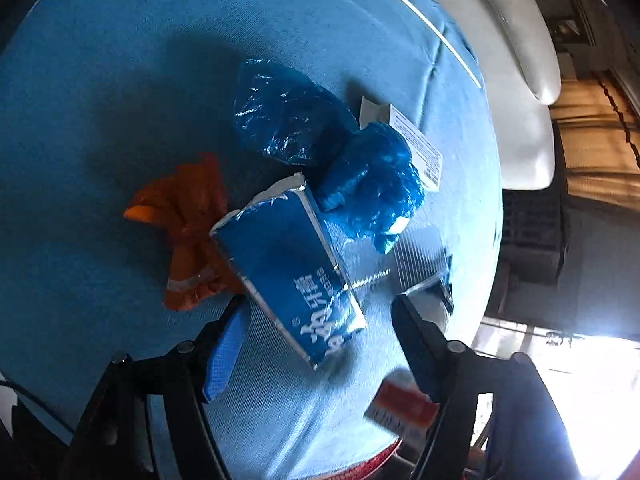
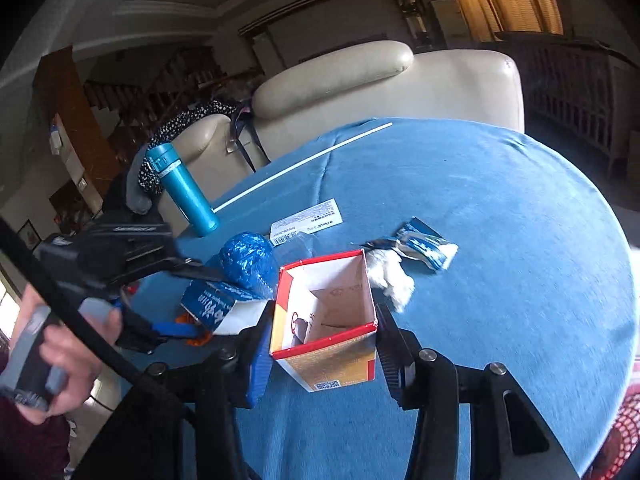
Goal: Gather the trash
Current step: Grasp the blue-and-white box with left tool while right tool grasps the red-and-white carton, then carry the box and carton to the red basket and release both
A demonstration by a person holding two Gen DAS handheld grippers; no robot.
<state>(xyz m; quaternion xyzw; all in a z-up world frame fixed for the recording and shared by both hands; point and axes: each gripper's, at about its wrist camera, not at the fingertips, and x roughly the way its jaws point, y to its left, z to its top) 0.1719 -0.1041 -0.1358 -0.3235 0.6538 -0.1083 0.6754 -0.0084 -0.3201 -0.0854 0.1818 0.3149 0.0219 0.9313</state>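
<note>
A blue toothpaste box (image 1: pixel 296 276) lies on the round blue table (image 1: pixel 100 120), between the fingers of my open left gripper (image 1: pixel 316 332), which does not touch it. Beside it lie an orange wrapper (image 1: pixel 188 228), crumpled blue plastic bags (image 1: pixel 320 148) and a white box (image 1: pixel 416 144). My right gripper (image 2: pixel 324 340) is shut on an open red-and-white carton (image 2: pixel 324 320) and holds it upright. The toothpaste box (image 2: pixel 216 308) and a blue bag (image 2: pixel 248 260) also show in the right wrist view, with the left gripper (image 2: pixel 168 300) over them.
A white tissue wad (image 2: pixel 390 276) and a torn blue-white wrapper (image 2: pixel 424 248) lie behind the carton. A white paper slip (image 2: pixel 308 220) and a teal bottle (image 2: pixel 180 188) stand farther back. A cream armchair (image 2: pixel 360 88) sits behind the table (image 2: pixel 500 240).
</note>
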